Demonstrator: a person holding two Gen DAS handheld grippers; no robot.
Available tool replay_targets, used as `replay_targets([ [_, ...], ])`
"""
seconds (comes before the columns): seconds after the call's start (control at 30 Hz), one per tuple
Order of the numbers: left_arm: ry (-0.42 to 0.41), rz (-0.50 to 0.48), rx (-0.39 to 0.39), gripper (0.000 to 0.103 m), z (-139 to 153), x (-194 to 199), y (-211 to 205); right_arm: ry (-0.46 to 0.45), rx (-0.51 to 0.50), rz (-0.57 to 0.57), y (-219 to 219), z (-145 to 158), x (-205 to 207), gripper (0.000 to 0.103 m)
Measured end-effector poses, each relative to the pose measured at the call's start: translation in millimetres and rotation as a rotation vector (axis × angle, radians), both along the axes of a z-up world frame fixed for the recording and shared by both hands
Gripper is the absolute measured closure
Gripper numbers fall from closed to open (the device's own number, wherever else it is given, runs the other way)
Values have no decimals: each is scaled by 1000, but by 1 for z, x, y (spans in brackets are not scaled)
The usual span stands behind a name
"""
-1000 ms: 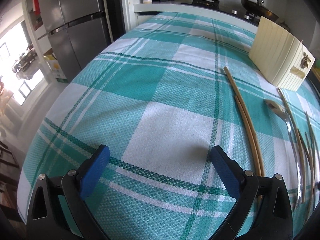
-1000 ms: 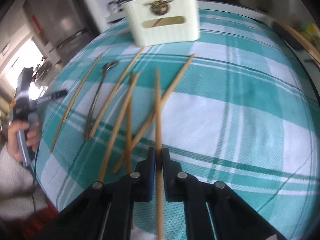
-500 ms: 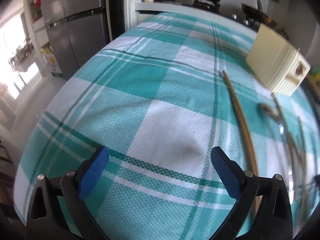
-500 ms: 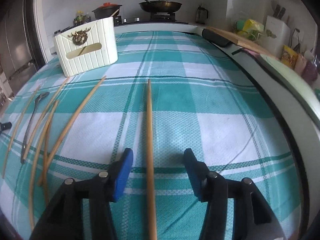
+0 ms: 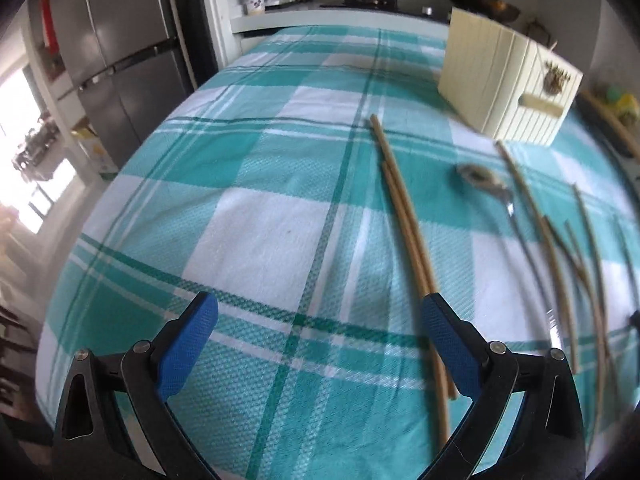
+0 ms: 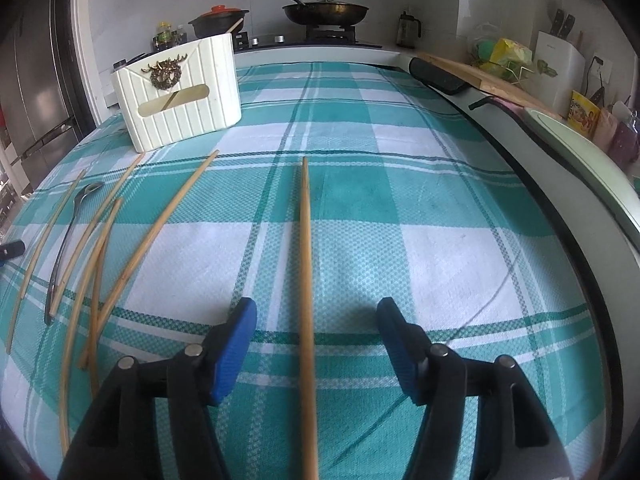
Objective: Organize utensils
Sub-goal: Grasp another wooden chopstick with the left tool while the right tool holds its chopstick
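1. Left wrist view: the left hand-held gripper (image 5: 320, 344) is hanging with its jaws wide apart and nothing between them. A chopstick pair (image 5: 404, 216) is lying on the table (image 5: 248, 236), its long axis running away toward the holder (image 5: 504, 92), its near end passing under the right-side finger. Closing here is likely catching only cloth, or nudging the pair askew.
2. Right wrist view: the right hand-held gripper (image 6: 316, 336) is opening, pads clear of the chopstick (image 6: 306, 264) lying between them, pointing straight away. The loose stick risks rolling; the crossed sticks (image 6: 96, 280) invite snagging.
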State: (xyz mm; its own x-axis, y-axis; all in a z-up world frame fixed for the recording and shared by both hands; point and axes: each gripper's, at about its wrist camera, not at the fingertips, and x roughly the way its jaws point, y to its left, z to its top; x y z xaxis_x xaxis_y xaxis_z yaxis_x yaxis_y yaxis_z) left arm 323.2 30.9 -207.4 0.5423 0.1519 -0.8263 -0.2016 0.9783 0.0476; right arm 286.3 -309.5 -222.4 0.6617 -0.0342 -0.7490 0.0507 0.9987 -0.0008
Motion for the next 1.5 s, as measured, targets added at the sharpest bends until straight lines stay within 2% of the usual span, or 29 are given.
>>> replay_targets([
  [0.2, 16, 20, -17, 1, -7, -5, 3, -1, 2, 1, -2, 0, 0, 39],
  [0.37, 12, 5, -85, 1, -3, -7, 1, -1, 2, 1, -2, 0, 0, 39],
  [0.47, 2, 0, -96, 1, -1, -9, -2, -1, 2, 1, -2, 0, -1, 39],
  [0.6, 5, -1, -88, 1, -4, -7, -6, -1, 3, 1, -2, 1, -1, 39],
  [0.77, 10, 47, -68, 0, -5, -2, -4, -1, 2, 1, -2, 1, -1, 39],
  [0.83, 28, 60, -84, 1, -6, 3, -2, -1, 1, 1, -2, 1, -1, 39],
  [1.1, 46, 22, -55, 1, -7, 4, -15, -2, 2, 1, -2, 1, -1, 39],
  [1.17, 54, 19, -74, 1, -5, 4, -13, -2, 1, 0, -2, 1, -1, 39],
  [1.3, 12, 34, -198, 1, 3, -4, -3, -1, 2, 1, -2, 1, -1, 39],
  [1.33, 10, 30, -204, 1, 4, -5, -4, -1, 2, 1, -2, 1, -1, 39],
  [1.43, 18, -5, -163, 1, 3, -4, -16, -1, 0, 1, -3, 1, -1, 39],
  [1.5, 35, -23, -102, 1, 0, -5, -25, -2, 2, 0, -3, 1, -2, 39],
])
